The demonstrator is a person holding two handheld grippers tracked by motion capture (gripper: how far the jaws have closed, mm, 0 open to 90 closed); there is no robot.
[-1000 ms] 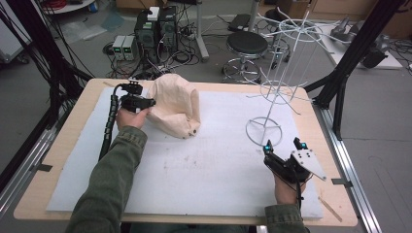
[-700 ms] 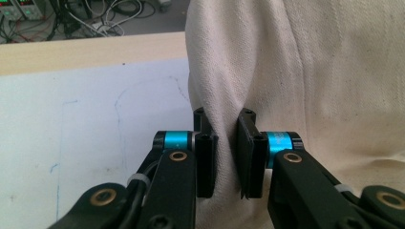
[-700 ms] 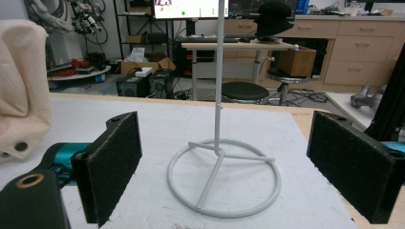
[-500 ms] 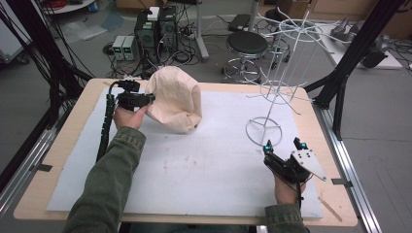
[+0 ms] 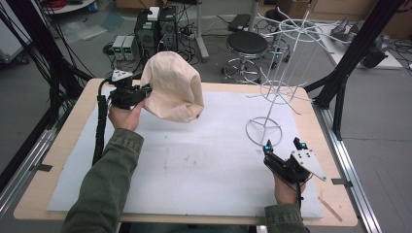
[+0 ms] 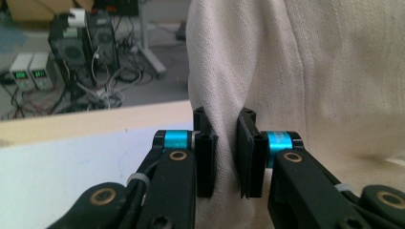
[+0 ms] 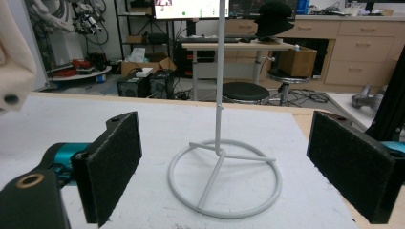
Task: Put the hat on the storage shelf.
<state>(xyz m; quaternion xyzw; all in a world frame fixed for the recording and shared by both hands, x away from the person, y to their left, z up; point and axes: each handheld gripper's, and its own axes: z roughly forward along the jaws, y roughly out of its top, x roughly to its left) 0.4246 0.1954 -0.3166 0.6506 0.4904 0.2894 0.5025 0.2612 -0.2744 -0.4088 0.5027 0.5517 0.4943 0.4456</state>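
A cream cloth hat (image 5: 172, 87) hangs in the air above the back left of the table. My left gripper (image 5: 144, 92) is shut on its edge, and the fabric (image 6: 296, 71) is pinched between the two pads in the left gripper view. A white wire stand (image 5: 279, 73) rises at the right, its ring base (image 7: 224, 179) resting on the white mat. My right gripper (image 5: 283, 145) stands open near the front right, just in front of that base, with nothing between its jaws. A bit of the hat (image 7: 14, 52) shows at the left edge of the right gripper view.
A white mat (image 5: 194, 165) covers most of the wooden table (image 5: 63, 145). Black frame posts (image 5: 350, 53) stand at the table's corners. Beyond the far edge are a stool (image 5: 248, 46), power supplies (image 5: 124, 46) and cables on the floor.
The left gripper has lifted the hat off the mat and raised it, so it now hangs free. The right gripper has stayed where it was, open.
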